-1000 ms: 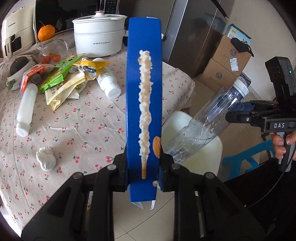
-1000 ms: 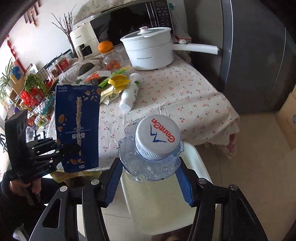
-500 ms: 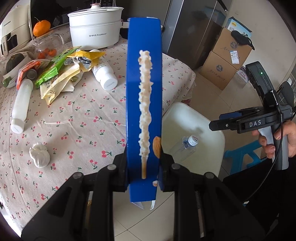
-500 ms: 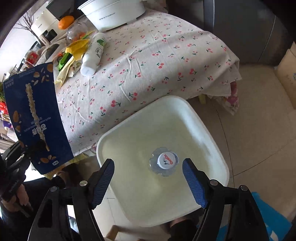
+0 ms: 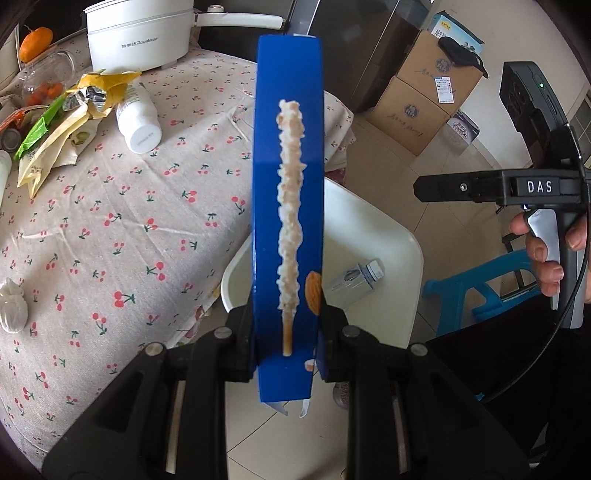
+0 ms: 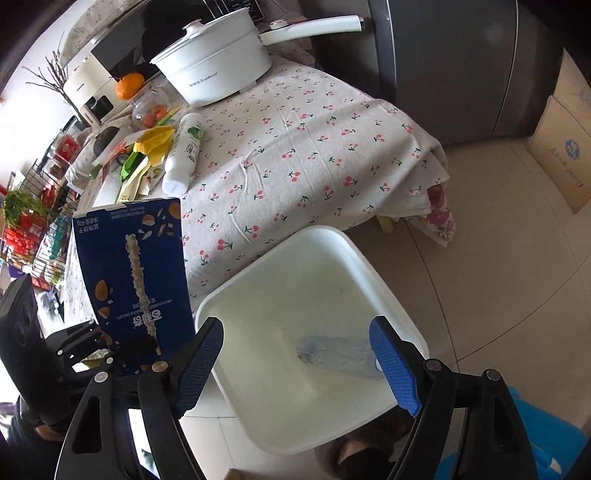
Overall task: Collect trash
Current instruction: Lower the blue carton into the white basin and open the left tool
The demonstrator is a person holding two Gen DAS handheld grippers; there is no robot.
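Now | left gripper [image 5: 286, 332] clamped on flat blue cardboard box [image 5: 288, 155] | right gripper [image 6: 295, 362] ribbed pads opening, nothing between | clear crumpled plastic bottle [image 6: 340, 356] lying in smooth white bin [image 6: 295, 258]

White pot [image 6: 218, 70], orange [image 6: 129, 85] on cherry-print tablecloth [image 6: 295, 147].

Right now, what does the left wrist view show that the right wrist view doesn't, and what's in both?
Only the left wrist view: a crumpled white wad on the tablecloth and stacked cardboard boxes on the floor.

Only the right wrist view: the right gripper's blue pads, jaws opening with nothing between them.

Both: the blue snack box clamped in the left gripper, the clear bottle lying in the white bin, the white pot.
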